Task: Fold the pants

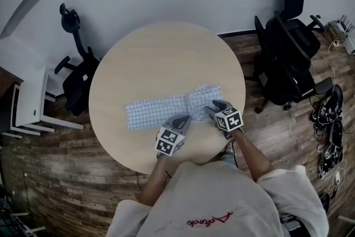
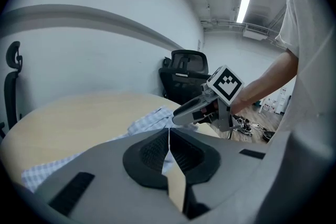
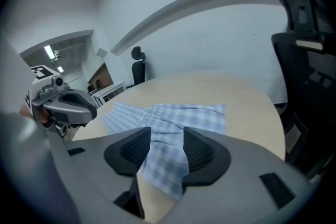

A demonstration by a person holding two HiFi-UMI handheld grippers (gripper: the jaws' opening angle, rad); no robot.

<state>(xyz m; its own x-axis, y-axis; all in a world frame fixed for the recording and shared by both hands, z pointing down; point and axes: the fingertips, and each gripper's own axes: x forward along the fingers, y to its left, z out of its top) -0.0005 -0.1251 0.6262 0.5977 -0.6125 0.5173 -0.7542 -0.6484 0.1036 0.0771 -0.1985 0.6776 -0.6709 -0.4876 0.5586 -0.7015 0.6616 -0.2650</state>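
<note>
Blue checked pants (image 1: 161, 108) lie in a long flat strip across the round wooden table (image 1: 166, 58). At their near edge my left gripper (image 1: 182, 121) is shut. In the left gripper view its pads meet (image 2: 169, 136), and only a pale sliver of cloth shows behind them. My right gripper (image 1: 213, 108) stands open over the strip's right part. In the right gripper view the pants (image 3: 178, 115) lie between its spread jaws (image 3: 167, 147), and the pads do not press on the cloth. The left gripper view shows the right gripper (image 2: 197, 110) just beyond the pants (image 2: 149, 120).
A black office chair (image 1: 285, 53) stands right of the table and another (image 1: 77, 80) stands to its left. A white shelf unit (image 1: 33, 102) is at the far left. Cables and shoes (image 1: 330, 119) lie on the wooden floor at the right.
</note>
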